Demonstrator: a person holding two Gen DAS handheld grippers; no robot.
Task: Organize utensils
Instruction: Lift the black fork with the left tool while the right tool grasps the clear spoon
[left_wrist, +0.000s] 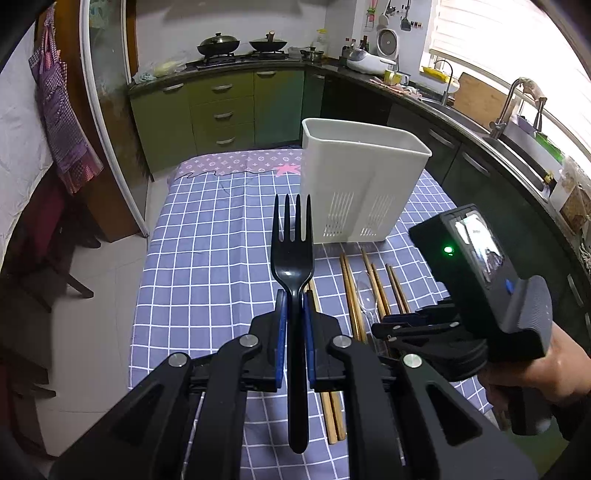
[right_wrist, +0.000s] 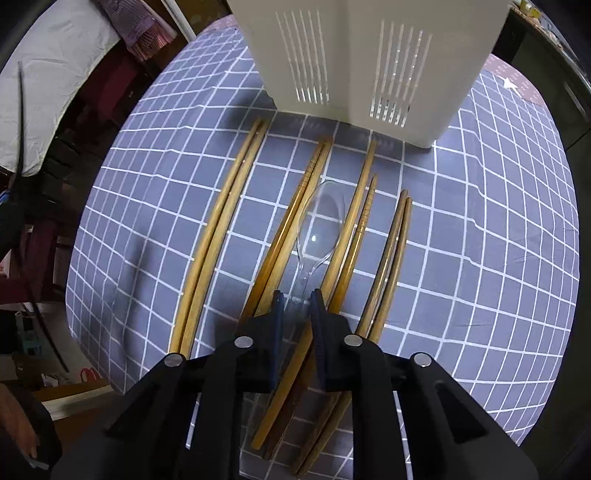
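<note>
Lifting the clear plastic spoon (right_wrist: 317, 229) cleanly means raising the right gripper (right_wrist: 297, 295) straight up, its jaws pinching the handle between two wooden chopstick pairs (right_wrist: 295, 221) on the checked blue tablecloth (right_wrist: 480, 221). The left gripper (left_wrist: 294, 299) clamps a black plastic fork (left_wrist: 293, 251), tines toward the far white slotted utensil holder (left_wrist: 362, 177).

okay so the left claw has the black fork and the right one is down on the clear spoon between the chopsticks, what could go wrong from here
The clear spoon lies tight between chopstick pairs, so the right claw, closed around its thin handle, may drag or pinch a chopstick as it lifts. The handle is slick and narrow; it could slip out. The left claw holds the black fork by its neck, tines up, so it might pivot on the way to the white holder.
</note>
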